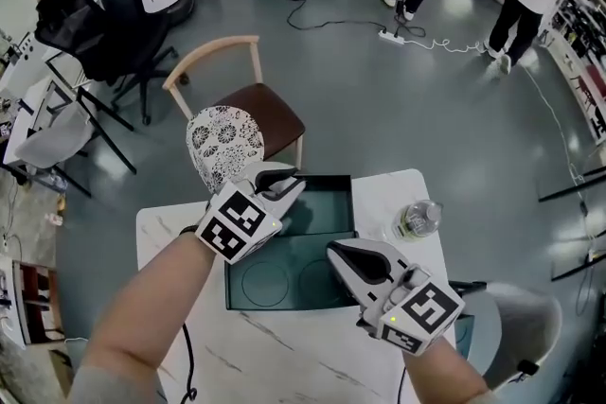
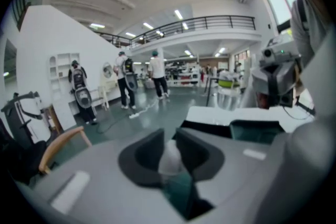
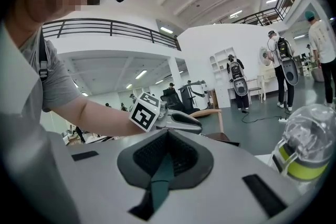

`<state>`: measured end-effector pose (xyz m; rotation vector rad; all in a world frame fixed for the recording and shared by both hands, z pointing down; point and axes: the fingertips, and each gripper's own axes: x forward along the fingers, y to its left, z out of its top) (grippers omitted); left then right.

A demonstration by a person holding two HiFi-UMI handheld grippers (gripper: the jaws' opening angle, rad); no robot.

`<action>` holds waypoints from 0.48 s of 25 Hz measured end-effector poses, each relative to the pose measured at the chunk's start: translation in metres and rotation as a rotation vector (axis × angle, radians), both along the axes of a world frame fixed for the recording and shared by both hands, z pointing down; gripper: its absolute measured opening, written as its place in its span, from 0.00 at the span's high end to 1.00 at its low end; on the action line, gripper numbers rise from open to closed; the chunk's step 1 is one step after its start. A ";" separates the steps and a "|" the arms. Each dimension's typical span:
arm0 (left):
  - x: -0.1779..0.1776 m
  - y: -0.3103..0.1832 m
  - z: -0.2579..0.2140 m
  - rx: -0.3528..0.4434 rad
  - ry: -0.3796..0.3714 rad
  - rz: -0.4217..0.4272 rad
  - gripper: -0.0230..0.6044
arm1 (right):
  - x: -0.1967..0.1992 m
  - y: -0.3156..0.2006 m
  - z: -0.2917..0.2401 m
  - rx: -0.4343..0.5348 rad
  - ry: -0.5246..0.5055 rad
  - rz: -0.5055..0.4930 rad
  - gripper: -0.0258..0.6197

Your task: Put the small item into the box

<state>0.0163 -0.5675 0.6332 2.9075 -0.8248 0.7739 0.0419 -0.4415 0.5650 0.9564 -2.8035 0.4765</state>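
Observation:
A dark green box (image 1: 284,284) lies open on the white marble table (image 1: 180,232), its lid (image 1: 327,203) lying open behind it; it also shows in the left gripper view (image 2: 257,131). My left gripper (image 1: 292,184) hovers over the box's back left part, above the lid. In its own view the left gripper (image 2: 169,139) is shut on a small white item (image 2: 170,157). My right gripper (image 1: 339,251) hangs over the box's right edge with its jaws together and nothing held (image 3: 167,136). From there the left gripper (image 3: 178,120) shows just ahead.
A clear plastic bottle with a green label (image 1: 417,220) stands on the table right of the box, close to the right gripper (image 3: 304,152). A wooden chair (image 1: 246,109) stands behind the table. Several people and a cable are on the floor farther back.

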 end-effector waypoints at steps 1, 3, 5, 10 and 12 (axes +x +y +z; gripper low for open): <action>0.001 0.002 0.001 0.014 -0.021 0.014 0.84 | -0.002 0.000 0.000 0.001 -0.002 -0.001 0.95; 0.001 0.004 0.003 0.043 -0.059 0.033 0.84 | -0.004 0.000 -0.001 0.002 -0.006 -0.003 0.95; 0.001 0.003 0.003 0.058 -0.075 0.041 0.84 | -0.005 -0.001 -0.002 0.001 -0.009 -0.004 0.95; 0.005 0.003 0.002 0.074 -0.090 0.051 0.83 | -0.004 0.002 -0.003 0.002 -0.014 -0.005 0.95; 0.007 0.002 0.004 0.076 -0.104 0.060 0.82 | -0.004 0.001 -0.003 0.002 -0.017 -0.006 0.95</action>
